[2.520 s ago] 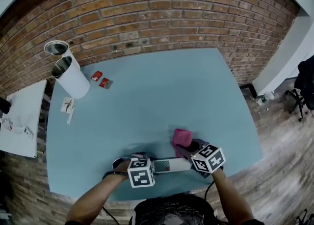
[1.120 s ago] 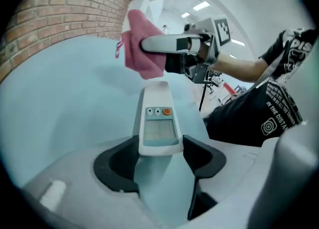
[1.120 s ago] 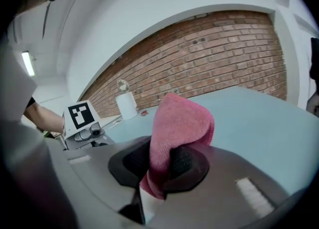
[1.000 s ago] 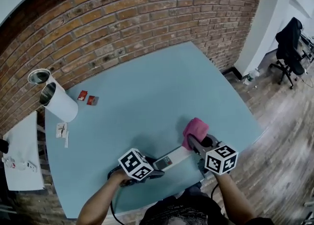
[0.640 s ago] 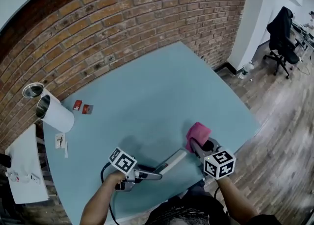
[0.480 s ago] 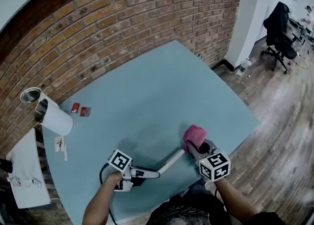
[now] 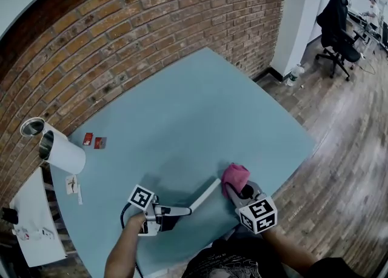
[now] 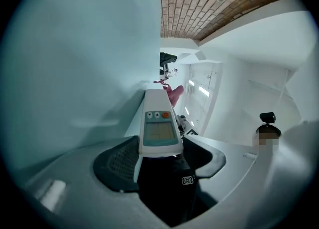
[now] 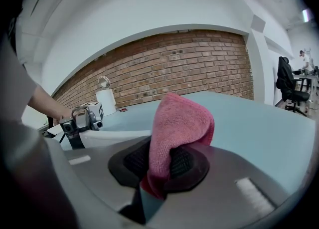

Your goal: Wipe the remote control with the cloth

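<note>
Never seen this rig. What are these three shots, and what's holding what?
No robot here: a person holds hand-held tongs in each hand; the marker cubes are part of them. The top-down shot is from a camera on the person's head. The other two come from cameras riding on each tool, looking along its tongs. The left tongs grip a white remote by one end, off the blue table. The right tongs pinch a pink cloth, close to the remote's far end. Far across the table are a white cylinder and two small red packets.
</note>
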Available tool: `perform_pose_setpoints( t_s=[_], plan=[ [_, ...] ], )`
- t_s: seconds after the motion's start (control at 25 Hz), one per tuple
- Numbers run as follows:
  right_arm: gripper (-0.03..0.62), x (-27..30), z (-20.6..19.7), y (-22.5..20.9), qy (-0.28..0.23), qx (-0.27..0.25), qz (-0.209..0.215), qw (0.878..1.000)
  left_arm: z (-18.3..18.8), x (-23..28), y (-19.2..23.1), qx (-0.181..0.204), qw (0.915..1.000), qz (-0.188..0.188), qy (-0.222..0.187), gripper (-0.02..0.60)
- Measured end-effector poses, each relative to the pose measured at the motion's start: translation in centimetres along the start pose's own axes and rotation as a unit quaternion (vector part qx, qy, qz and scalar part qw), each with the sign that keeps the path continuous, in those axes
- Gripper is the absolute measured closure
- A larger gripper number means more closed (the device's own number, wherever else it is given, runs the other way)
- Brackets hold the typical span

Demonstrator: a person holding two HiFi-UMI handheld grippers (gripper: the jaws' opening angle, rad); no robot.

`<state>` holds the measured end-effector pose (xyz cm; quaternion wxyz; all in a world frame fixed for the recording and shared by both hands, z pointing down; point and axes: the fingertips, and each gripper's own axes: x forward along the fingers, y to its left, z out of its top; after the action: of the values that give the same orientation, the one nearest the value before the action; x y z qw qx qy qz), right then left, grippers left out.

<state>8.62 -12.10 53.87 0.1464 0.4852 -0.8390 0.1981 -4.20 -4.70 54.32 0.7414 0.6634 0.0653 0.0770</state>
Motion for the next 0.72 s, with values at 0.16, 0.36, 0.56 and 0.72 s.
perform_pose_setpoints(
  t_s=[0.16,0.36,0.56,0.72],
  plan=[
    [0.528,0.4,-0.4,1.7,0.003,-0.008,0.022,1.000,-0.1,0.0,0.1,0.001,0.9999,0.005,0.008,0.311],
    [0.527,0.1,-0.8,3.1,0.000,-0.003,0.032,0.999,-0.4,0.2,0.3,0.003,0.9997,0.014,0.018,0.312],
    [0.526,-0.2,-1.3,5.0,-0.001,-0.005,0.053,0.999,-0.4,0.2,0.4,0.009,0.9996,0.017,0.021,0.311],
    [0.528,-0.3,-1.8,7.4,0.001,-0.019,0.082,0.996,-0.5,0.4,0.3,0.008,0.9996,0.015,0.024,0.311]
  ],
)
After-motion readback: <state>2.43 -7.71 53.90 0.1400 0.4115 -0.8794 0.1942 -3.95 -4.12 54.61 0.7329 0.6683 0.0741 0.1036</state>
